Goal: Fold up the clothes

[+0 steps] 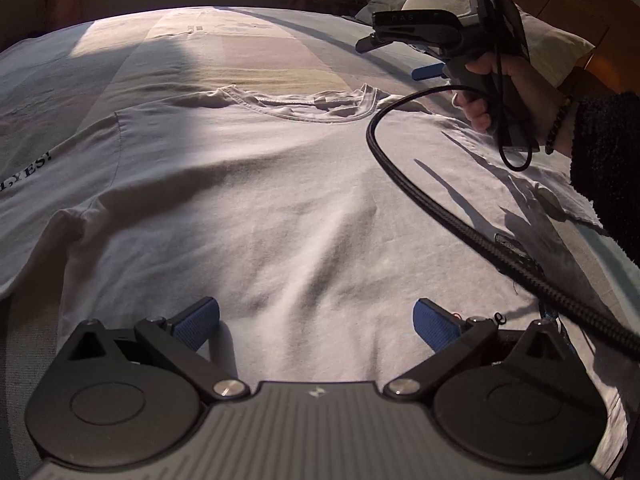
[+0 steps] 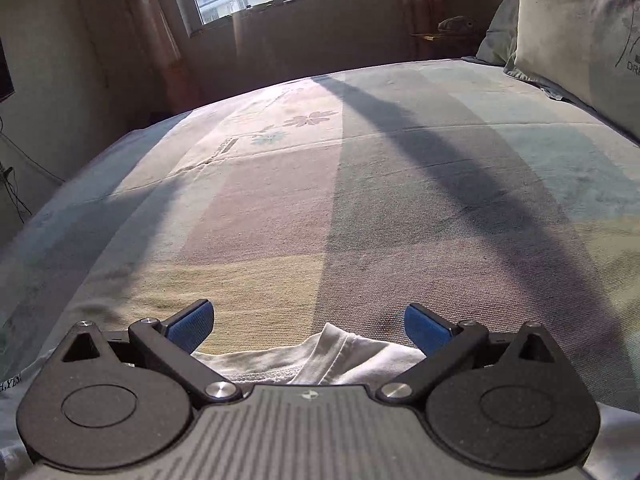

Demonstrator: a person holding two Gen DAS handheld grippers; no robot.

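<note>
I see a white T-shirt (image 1: 260,200) lying flat on the bed (image 2: 360,200). My left gripper (image 1: 316,322) and right gripper (image 2: 308,326) hover over it, fingers spread wide, holding nothing.

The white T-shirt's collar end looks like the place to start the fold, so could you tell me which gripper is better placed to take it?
Right, probably. The right gripper hangs open just over the collar, while the left gripper sits open near the T-shirt's lower body.

T-shirt (image 1: 280,200) on bed (image 1: 240,56)
</note>
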